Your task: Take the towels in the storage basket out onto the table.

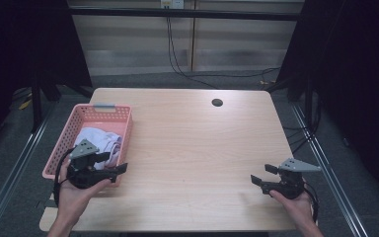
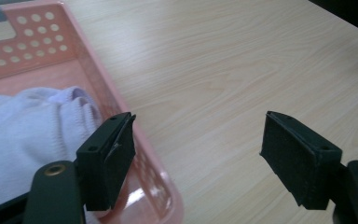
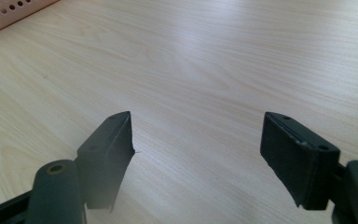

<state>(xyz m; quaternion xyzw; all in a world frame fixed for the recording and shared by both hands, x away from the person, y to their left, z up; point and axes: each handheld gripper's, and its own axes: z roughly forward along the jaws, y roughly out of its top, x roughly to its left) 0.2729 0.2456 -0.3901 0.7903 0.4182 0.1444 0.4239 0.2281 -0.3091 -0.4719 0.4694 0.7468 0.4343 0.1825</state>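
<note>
The cloth (image 1: 97, 139) lies bunched in the pink basket (image 1: 124, 129) at the left side of the surface (image 1: 197, 148), pale and crumpled against the near wall. Your left gripper (image 1: 120, 170) hangs over the basket's near right corner, jaws spread wide with nothing between them, one above the rim and the other out over bare wood. Your left hand (image 1: 76, 195) holds it level from below, pointing right. Your right gripper (image 1: 260, 177) sits well apart near the right edge, jaws spread and empty, pointing left, your right hand (image 1: 296, 205) cupped underneath.
</note>
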